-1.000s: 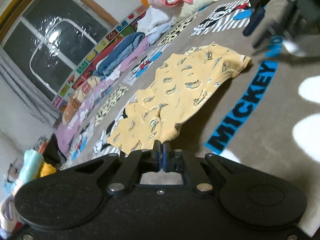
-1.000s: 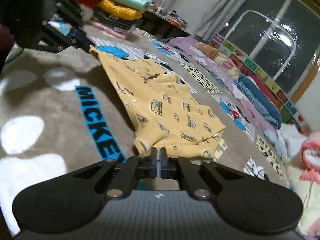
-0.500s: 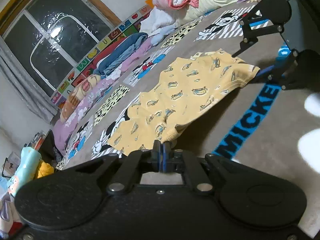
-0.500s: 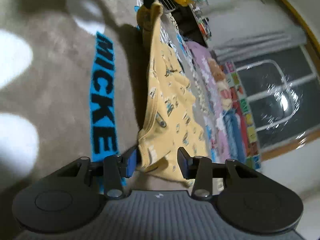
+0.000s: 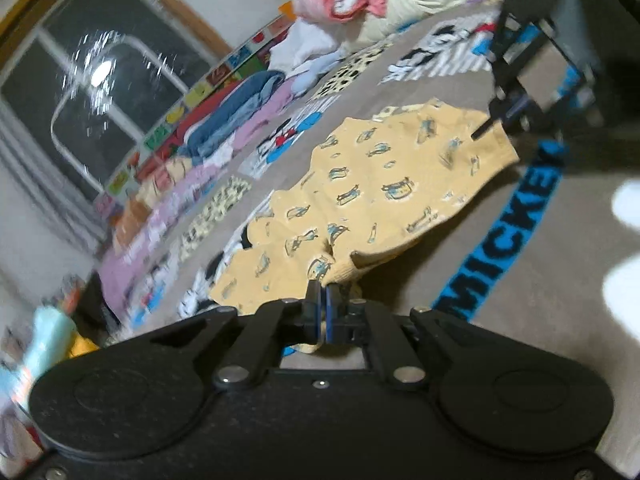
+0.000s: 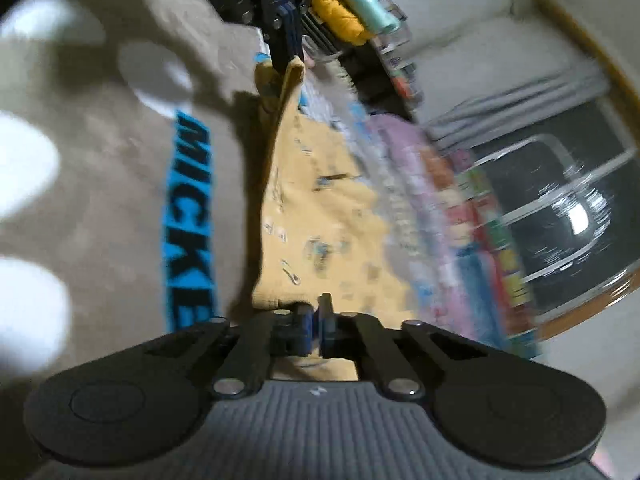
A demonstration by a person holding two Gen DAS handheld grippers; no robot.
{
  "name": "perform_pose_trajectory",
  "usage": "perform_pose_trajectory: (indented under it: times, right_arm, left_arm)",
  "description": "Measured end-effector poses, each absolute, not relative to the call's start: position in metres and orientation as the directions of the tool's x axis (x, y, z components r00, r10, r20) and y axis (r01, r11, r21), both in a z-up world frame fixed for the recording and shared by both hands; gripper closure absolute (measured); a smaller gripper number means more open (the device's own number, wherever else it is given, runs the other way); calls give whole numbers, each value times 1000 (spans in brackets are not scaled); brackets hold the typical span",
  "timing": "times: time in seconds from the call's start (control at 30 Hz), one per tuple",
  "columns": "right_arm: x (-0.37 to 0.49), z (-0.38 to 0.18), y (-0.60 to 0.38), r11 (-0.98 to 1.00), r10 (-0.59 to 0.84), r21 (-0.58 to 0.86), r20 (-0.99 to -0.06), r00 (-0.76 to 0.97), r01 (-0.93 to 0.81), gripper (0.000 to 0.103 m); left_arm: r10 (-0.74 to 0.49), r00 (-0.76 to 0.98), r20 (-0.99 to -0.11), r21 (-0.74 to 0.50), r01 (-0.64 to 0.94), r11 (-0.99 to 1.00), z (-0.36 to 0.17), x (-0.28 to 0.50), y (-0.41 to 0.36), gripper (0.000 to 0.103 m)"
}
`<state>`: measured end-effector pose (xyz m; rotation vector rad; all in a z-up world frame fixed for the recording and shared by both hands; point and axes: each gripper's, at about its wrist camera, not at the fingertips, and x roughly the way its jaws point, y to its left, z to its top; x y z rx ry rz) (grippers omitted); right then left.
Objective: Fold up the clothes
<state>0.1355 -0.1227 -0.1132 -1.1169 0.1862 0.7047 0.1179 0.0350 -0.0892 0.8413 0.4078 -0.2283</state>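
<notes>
- Currently left gripper (image 5: 323,300) is clamping a cuff of the yellow shirt (image 5: 372,196).
- Right gripper (image 6: 316,312) is pinching the shirt's opposite corner, jaws closed on fabric.
- Shirt is hanging stretched between both, its far side lying on the grey blanket (image 5: 560,280) beside the blue lettering (image 5: 508,236).

The shirt (image 5: 384,184) is showing yellow with little blue pictures all over. The rug (image 5: 560,280) is looking grey-brown, with big blue letters (image 5: 508,236) edged in black. The grippers (image 5: 322,300) are looking black with blue pads.
</notes>
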Motion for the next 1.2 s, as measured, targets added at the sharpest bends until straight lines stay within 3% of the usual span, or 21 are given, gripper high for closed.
perform_pose_trajectory:
  times: [0.1, 0.2, 0.47, 0.6, 0.8, 0.87, 0.9, 0.93, 0.97, 1.0, 1.03, 1.2]
  right_arm:
    - [139, -88, -136, 306, 471, -654, -528, 707, -692, 100]
    - [135, -74, -150, 282, 484, -645, -544, 685, -711, 100]
    - [108, -91, -150, 190, 465, -629, -618, 633, -754, 100]
    - [94, -108, -148, 165, 436, -637, -637, 635, -753, 99]
    - [74, -125, -143, 136, 391, -670, -641, 660, -730, 93]
    - [75, -115, -146, 178, 397, -632, -655, 643, -754, 82]
    - [76, -109, -148, 202, 400, -622, -653, 644, -756, 76]
    - [76, -104, -151, 226, 403, -623, -640, 654, -749, 61]
    - [76, -98, -153, 258, 411, -618, -625, 663, -742, 54]
    - [76, -90, -157, 297, 426, -599, -614, 665, -743, 54]
    - [79, -82, -160, 341, 440, -575, -602, 667, -744, 54]
    - [104, -53, -172, 609, 506, -346, -523, 686, -713, 56]
  left_arm:
    - [-50, 911, -410, 725, 359, 588, -92, 101, 35, 103]
    - [-57, 912, -406, 770, 374, 516, -102, 87, 33, 103]
    - [-68, 909, -412, 819, 402, 408, -127, 59, 27, 103]
    - [-61, 888, -457, 807, 442, 392, -141, 53, 26, 103]
    - [-43, 843, -536, 773, 510, 377, -149, 47, 27, 103]
    - [-47, 821, -569, 728, 530, 436, -139, 50, 33, 101]
    - [-52, 807, -588, 698, 539, 471, -133, 52, 36, 99]
    - [-56, 799, -598, 671, 538, 511, -128, 55, 40, 91]
    - [-58, 796, -603, 644, 528, 553, -122, 59, 43, 75]
    - [-61, 792, -607, 616, 518, 593, -116, 63, 47, 66]
    - [-62, 793, -606, 588, 500, 637, -110, 67, 51, 49]
    - [-73, 778, -624, 372, 378, 848, -84, 97, 73, 47]
